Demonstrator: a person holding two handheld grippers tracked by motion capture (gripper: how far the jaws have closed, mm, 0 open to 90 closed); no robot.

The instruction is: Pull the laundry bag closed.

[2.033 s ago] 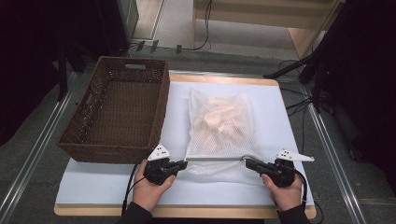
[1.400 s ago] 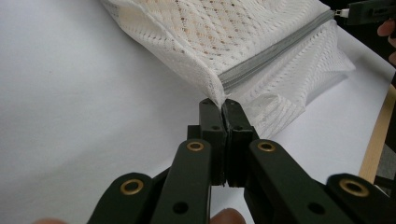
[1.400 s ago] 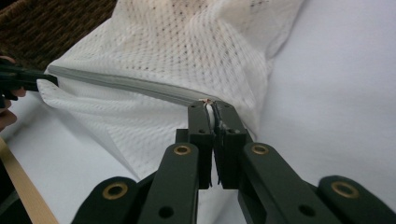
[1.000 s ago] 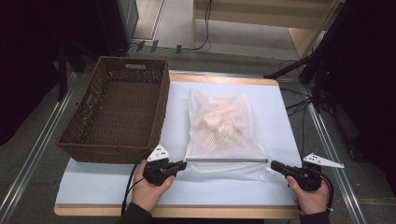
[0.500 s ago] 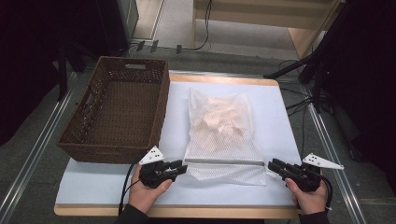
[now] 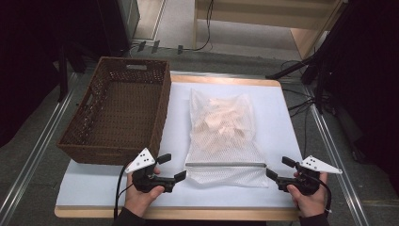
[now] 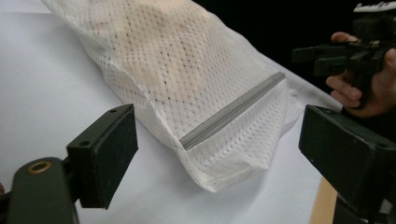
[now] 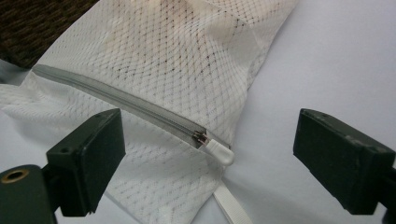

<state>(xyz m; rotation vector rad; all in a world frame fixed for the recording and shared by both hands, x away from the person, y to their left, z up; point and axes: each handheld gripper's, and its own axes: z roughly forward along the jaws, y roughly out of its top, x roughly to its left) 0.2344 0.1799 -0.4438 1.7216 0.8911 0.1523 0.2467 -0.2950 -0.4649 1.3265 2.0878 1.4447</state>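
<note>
A dim room with cables on the floor surrounded a white-covered worktop [image 6: 117, 188]. A brown wicker basket [image 6: 120, 110] stood at its left. Beside it lay a white mesh laundry bag [image 6: 223, 136], its long axis running away from the person, its grey zipper [image 6: 226, 164] lying crosswise at the near end. The left gripper [image 6: 171, 168] sat just off the zipper's left end and the right gripper [image 6: 275, 168] just off its right, about equally near. Both pairs of jaws had just been opening and stood wide, holding nothing; the zipper's pull [image 8: 219, 151] lay between the right jaws, untouched.
</note>
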